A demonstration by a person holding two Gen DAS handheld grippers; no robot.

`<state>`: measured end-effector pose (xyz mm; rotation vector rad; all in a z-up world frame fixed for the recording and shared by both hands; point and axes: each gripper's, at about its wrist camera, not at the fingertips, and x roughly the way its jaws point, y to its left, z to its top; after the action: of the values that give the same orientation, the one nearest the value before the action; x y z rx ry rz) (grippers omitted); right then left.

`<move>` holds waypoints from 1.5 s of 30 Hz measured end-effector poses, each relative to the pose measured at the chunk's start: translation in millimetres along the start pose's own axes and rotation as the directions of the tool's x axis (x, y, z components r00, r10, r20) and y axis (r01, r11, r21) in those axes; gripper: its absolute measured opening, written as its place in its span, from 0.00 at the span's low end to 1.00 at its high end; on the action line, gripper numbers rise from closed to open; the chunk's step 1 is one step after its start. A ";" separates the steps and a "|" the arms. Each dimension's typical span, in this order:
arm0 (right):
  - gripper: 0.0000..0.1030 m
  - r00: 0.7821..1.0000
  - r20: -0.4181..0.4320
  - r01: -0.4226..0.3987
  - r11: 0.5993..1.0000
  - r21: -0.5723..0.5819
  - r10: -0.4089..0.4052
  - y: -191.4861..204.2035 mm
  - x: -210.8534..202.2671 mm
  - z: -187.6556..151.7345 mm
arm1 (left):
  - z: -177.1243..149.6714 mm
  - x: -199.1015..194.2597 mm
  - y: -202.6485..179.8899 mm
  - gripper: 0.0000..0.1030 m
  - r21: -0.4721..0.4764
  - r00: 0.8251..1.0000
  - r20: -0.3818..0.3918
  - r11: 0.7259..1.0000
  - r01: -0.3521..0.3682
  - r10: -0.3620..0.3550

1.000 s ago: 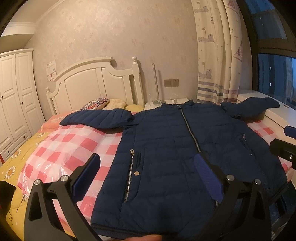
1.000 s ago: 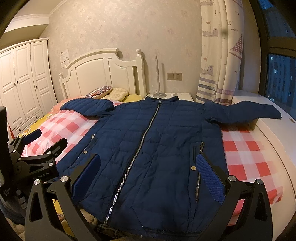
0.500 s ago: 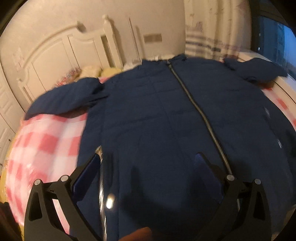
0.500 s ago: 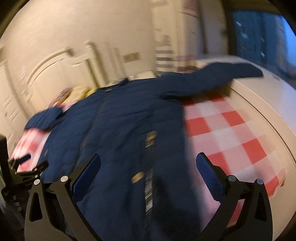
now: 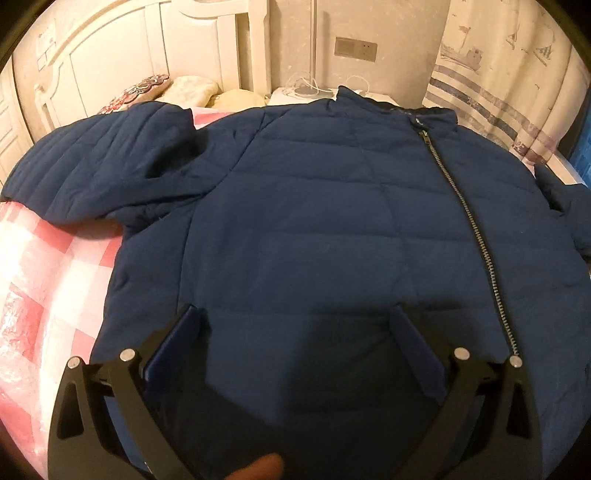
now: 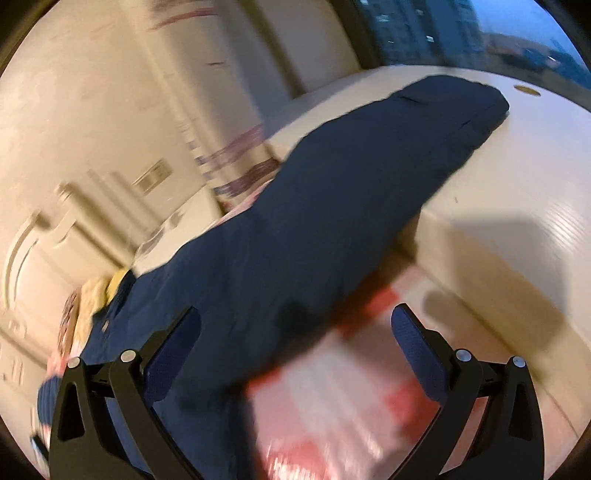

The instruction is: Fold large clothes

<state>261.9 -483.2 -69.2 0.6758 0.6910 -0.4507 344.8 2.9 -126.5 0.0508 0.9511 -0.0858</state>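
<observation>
A large navy quilted jacket [image 5: 314, 229] lies face up and zipped on the bed, its zipper [image 5: 469, 218] running down the right side of the left wrist view. Its left sleeve [image 5: 99, 166] stretches out to the left. My left gripper [image 5: 295, 332] is open and empty, hovering low over the jacket's chest. In the blurred right wrist view, the jacket's right sleeve [image 6: 369, 177] reaches up onto a white window ledge [image 6: 517, 206]. My right gripper [image 6: 295, 332] is open and empty, just above the sleeve's underarm part.
A pink-and-white checked bedcover [image 5: 44, 280] lies under the jacket. The white headboard [image 5: 155, 59], pillows [image 5: 192, 88] and a nightstand with a lamp pole [image 5: 314, 88] stand behind. A patterned curtain [image 5: 498, 88] hangs at the right, by a dark window [image 6: 461, 29].
Both grippers have moved forward over the jacket. The left one dropped close over the chest. The right one swung right toward the sleeve on the ledge. Both stayed open.
</observation>
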 end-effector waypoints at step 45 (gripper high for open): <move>0.80 0.934 -0.130 -0.293 0.921 0.258 0.334 25.9 18.8 -62.5 | -3.6 -6.7 4.4 0.98 -0.037 0.999 0.023 0.998 0.042 -0.041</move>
<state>263.2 -424.5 -107.8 1.0423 0.6808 -0.1766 338.4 7.8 -123.2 -0.0044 0.9319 -0.1070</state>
